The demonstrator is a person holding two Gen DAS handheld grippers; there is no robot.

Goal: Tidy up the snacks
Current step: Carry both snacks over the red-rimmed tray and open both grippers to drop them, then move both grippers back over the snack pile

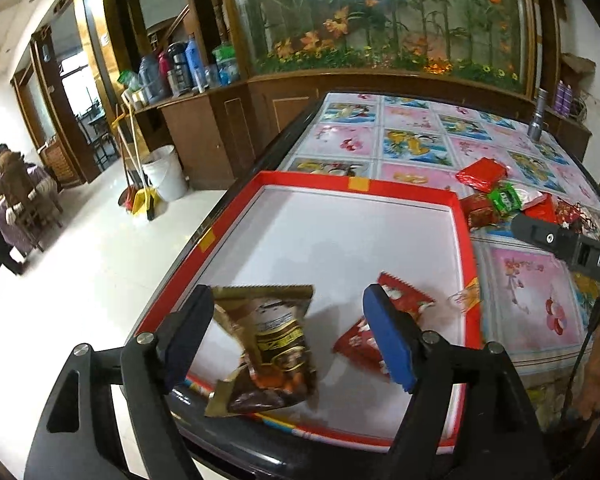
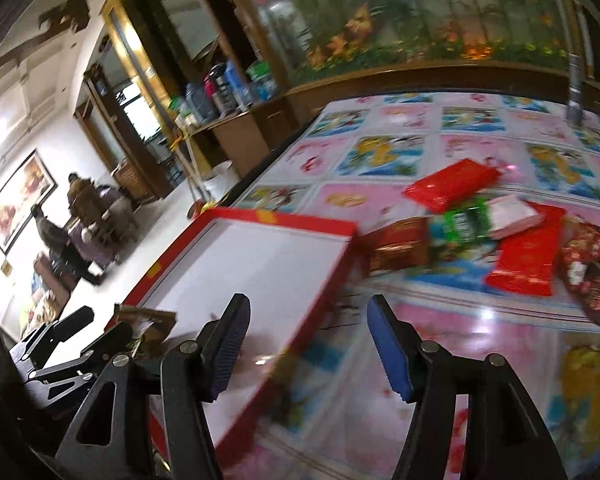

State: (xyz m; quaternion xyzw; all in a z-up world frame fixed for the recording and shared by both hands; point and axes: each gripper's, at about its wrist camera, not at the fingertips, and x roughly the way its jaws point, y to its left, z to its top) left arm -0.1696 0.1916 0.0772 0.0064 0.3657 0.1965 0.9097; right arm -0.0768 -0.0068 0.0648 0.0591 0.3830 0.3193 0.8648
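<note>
A red-rimmed tray (image 1: 352, 184) with a white floor lies at the table's left edge. My left gripper (image 1: 288, 292) hangs open above its near end. A gold-and-brown snack packet (image 1: 268, 344) stands tilted between the jaws, against the left pad and clear of the right one. Two red packets (image 1: 360, 342) lie in the tray, partly behind the right finger. My right gripper (image 2: 309, 304) is open and empty over the tray's right rim (image 2: 284, 220). A pile of snacks sits beyond it: a red packet (image 2: 452, 186), a green one (image 2: 464, 222) and a flat red bag (image 2: 528, 256).
A dark red box (image 2: 400, 244) touches the tray's far corner. A metal flashlight (image 1: 537, 116) stands at the table's far right. The floor drops away on the left, with a white bucket (image 1: 166, 172) and seated people (image 1: 12, 184). A wooden aquarium cabinet (image 1: 380, 84) stands behind.
</note>
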